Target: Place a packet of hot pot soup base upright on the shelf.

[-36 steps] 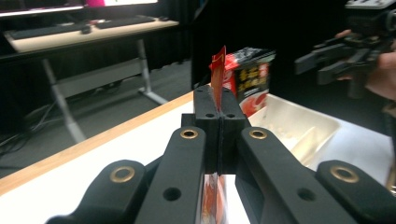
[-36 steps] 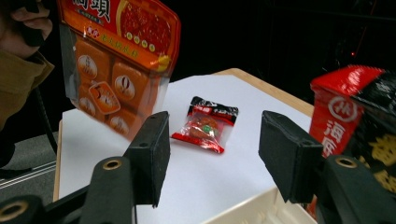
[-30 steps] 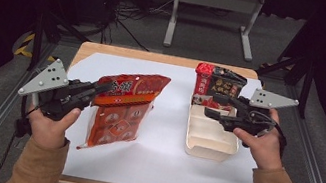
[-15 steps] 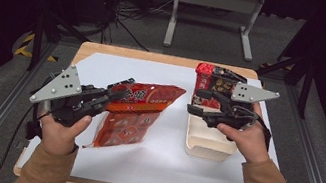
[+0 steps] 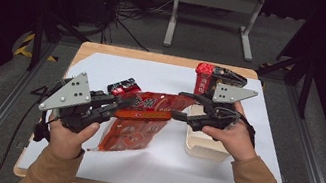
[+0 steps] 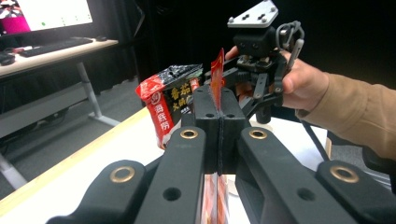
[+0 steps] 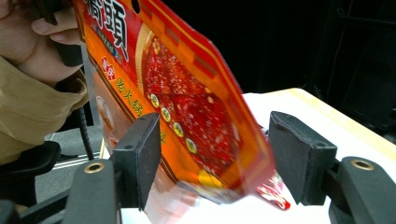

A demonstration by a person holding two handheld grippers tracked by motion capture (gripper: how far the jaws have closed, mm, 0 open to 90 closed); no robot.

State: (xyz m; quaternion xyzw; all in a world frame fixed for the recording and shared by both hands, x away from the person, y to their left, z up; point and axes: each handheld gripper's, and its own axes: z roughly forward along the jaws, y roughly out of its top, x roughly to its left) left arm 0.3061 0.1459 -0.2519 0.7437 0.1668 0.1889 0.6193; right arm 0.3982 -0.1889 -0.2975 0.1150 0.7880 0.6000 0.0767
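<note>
High view: white table cover (image 5: 152,171), with a red-orange sauce pouch (image 5: 138,117) lifted above its middle. Left gripper (image 5: 115,105) pinches the pouch's left end; right gripper (image 5: 180,105), jaws just opening, straddles its right end, beside a pale tray (image 5: 202,146).

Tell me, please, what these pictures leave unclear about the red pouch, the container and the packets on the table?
- Red pouch: in the left gripper view, the left gripper shuts on its edge, hiding the faces.
- Pouch bottom: cut off by the right gripper view's lower edge.
- Pale container: in the high view, the right gripper and hand cover its inside.
- Small dark packet: print too small in the high view.
</note>
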